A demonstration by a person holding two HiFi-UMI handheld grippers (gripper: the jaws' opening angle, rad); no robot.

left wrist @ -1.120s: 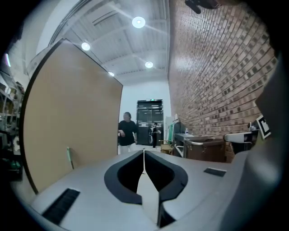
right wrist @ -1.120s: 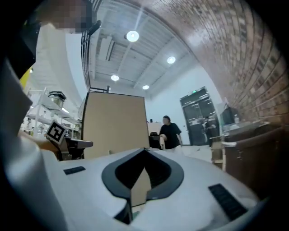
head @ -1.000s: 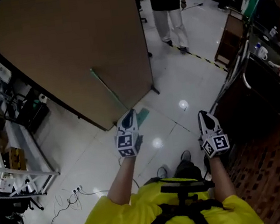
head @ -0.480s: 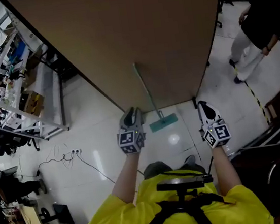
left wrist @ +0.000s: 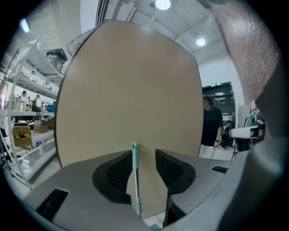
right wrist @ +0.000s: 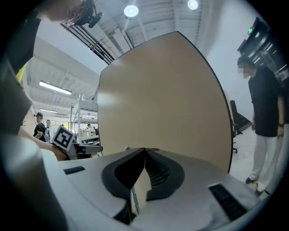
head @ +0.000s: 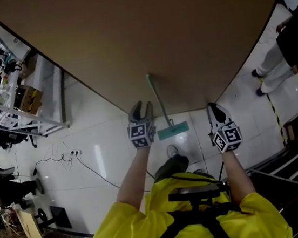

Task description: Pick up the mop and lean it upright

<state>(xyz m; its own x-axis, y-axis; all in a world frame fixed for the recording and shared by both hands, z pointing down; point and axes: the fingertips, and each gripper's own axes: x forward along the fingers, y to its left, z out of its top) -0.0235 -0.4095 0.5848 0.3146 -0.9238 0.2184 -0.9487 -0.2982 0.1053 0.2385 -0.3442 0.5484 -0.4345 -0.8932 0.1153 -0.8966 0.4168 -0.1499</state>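
The mop stands upright, its pale green handle [head: 157,98] leaning on the big brown board [head: 138,35] and its flat teal head [head: 173,131] on the white floor. My left gripper [head: 141,108] is just left of the handle, and its jaws are opening. In the left gripper view the handle [left wrist: 135,176] shows in the gap of that gripper [left wrist: 143,151], standing beyond the pads and untouched by them. My right gripper [head: 216,109] hangs to the right of the mop head. Its jaws [right wrist: 144,150] meet at the tips and hold nothing.
Metal shelving [head: 14,90] full of boxes lines the left side, with cables [head: 72,156] on the floor below it. A person [head: 291,42] stands at the far right by a striped floor line. Dark furniture [head: 291,162] fills the lower right. My own shoe [head: 171,167] is near the mop head.
The left gripper's jaws have come apart. The mop stays leaning on the board. The head view has swung, so the board fills the top and the person sits at the right edge.
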